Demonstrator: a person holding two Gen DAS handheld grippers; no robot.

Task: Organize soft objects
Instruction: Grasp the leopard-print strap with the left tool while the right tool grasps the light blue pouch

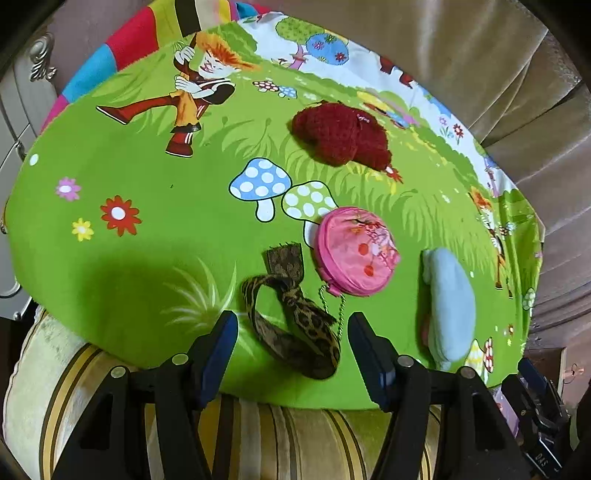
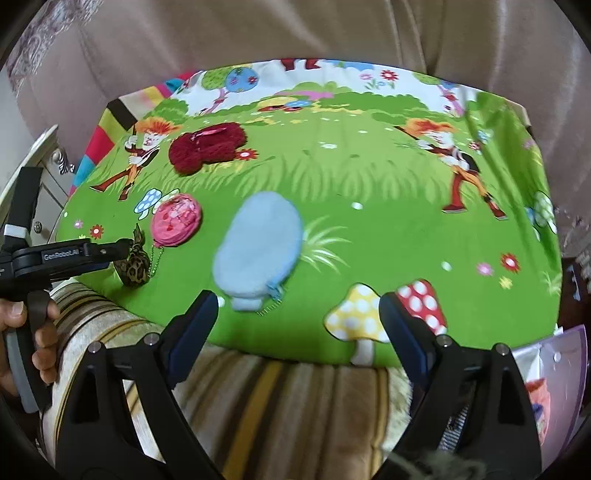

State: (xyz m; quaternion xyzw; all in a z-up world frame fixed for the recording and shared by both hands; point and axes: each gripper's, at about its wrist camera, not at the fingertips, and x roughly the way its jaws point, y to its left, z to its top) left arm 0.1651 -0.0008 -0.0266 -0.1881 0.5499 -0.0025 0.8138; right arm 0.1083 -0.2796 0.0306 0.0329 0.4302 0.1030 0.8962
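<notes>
Several soft items lie on a green cartoon-print cloth. A knotted leopard-print fabric strip lies between the fingers of my left gripper, which is open with its pads off the strip. Just beyond it is a round pink pouch with a green bead chain. A fuzzy dark red pouch sits farther back. A light blue plush pouch lies just ahead of my right gripper, which is open and holds nothing.
The cloth covers a raised surface over a striped cushion. A beige sofa back rises behind it. A white cabinet stands on the left. A person's hand holds the left tool. Purple clutter sits at the right.
</notes>
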